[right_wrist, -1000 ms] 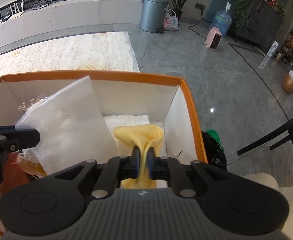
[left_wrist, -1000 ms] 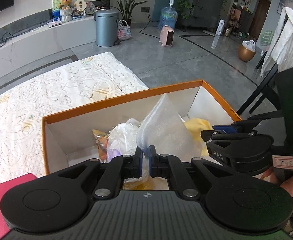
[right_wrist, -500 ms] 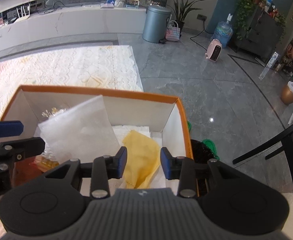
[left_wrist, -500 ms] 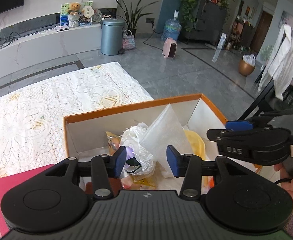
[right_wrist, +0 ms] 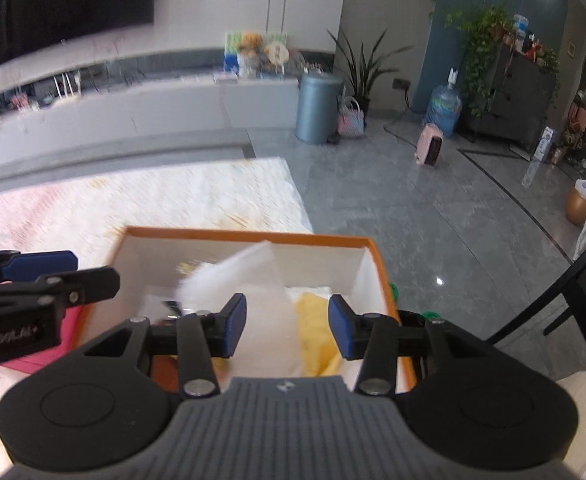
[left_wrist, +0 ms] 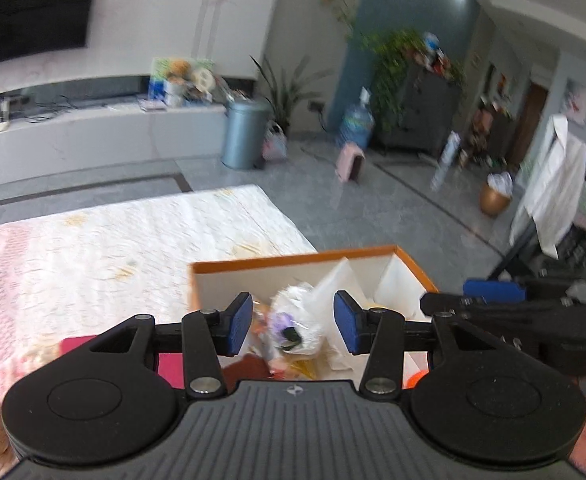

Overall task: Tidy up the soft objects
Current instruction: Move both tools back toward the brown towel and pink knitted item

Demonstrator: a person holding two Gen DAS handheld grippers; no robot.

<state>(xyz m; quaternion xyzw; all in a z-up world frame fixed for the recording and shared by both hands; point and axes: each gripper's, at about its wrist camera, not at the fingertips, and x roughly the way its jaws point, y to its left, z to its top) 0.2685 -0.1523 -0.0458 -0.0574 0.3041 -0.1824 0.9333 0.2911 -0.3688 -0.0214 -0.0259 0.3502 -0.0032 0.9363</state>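
You've got almost nothing legible here. Only readable bit: white lettering on the side of the left gripper [right_wrist: 17,280] body, lower left edge of the right wrist view, cut off by the frame; reads approx. "…Robot.AI", first chars out of view. On both gripper housings, bottom center of each view, there's a small embossed logo mark, no letters you can make out. Colorful boxes [right_wrist: 253,54] on the white ledge, upper middle, have print but it's too blurred to read. Left wrist view: no legible text.
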